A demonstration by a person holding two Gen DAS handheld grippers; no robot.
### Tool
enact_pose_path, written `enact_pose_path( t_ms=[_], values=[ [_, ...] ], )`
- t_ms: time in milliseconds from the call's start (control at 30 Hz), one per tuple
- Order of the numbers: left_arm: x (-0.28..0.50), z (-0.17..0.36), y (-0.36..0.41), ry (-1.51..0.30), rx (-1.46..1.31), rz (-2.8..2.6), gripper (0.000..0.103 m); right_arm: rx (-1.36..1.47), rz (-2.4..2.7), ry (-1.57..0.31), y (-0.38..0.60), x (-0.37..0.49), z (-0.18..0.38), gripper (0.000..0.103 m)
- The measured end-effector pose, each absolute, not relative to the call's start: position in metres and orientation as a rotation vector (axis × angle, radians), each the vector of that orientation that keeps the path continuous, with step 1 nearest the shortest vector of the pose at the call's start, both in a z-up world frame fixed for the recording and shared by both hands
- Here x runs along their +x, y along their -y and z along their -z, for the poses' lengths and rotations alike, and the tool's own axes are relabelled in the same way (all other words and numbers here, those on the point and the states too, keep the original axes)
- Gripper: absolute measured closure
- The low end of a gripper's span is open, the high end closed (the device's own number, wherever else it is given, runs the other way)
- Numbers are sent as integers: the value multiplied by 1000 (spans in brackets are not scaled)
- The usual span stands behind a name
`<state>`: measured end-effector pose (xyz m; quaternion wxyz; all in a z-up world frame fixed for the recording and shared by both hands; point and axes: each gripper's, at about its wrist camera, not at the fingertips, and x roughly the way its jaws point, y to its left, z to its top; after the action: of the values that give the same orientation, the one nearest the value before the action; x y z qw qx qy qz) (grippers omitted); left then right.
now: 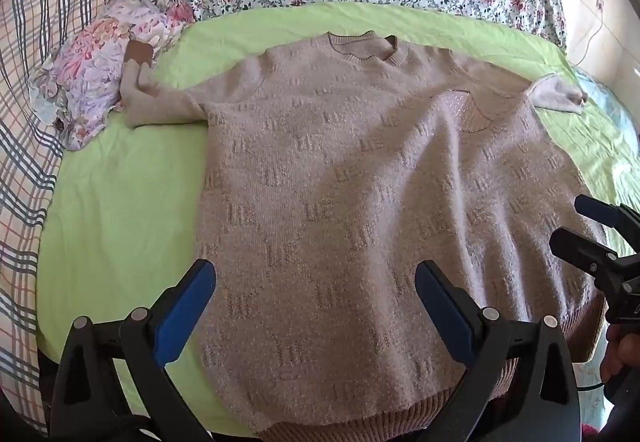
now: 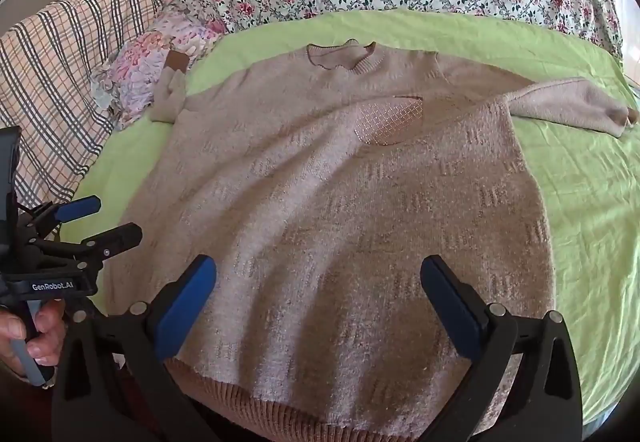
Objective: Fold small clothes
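While spread flat: sweater [image 1: 360,202] on green sheet [image 1: 120,202]
Left gripper [image 1: 316,282]: wide, empty
Right gripper [image 2: 318,278]: wide, empty

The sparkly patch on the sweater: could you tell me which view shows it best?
The right wrist view: the sparkly patch on the sweater sits near centre, its dotted grid clear. The left wrist view shows it partly tucked under a fold.

"GenRobot.AI" stands in white on the left tongs [image 2: 104,220] body.
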<state>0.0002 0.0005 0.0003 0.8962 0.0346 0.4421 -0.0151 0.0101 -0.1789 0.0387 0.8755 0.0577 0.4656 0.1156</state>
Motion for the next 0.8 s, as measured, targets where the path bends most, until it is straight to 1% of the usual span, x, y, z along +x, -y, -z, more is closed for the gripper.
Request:
enact_pose_path(
  t_ms=[267, 400, 633, 800],
  values=[
    [2, 1, 1, -921, 71, 32, 3, 93, -235, -947, 182, 12, -40, 1],
    [1, 2, 1, -921, 70, 35, 3, 165, -256, -1014, 182, 13, -40, 1],
    [-1, -1, 3, -922, 62, 49, 3, 139, -254, -1015, 178, 15, -38, 1],
    [-1, -2, 4, -924, 58, 64, 3, 162, -262, -1049, 177, 17, -38, 1]
  ],
)
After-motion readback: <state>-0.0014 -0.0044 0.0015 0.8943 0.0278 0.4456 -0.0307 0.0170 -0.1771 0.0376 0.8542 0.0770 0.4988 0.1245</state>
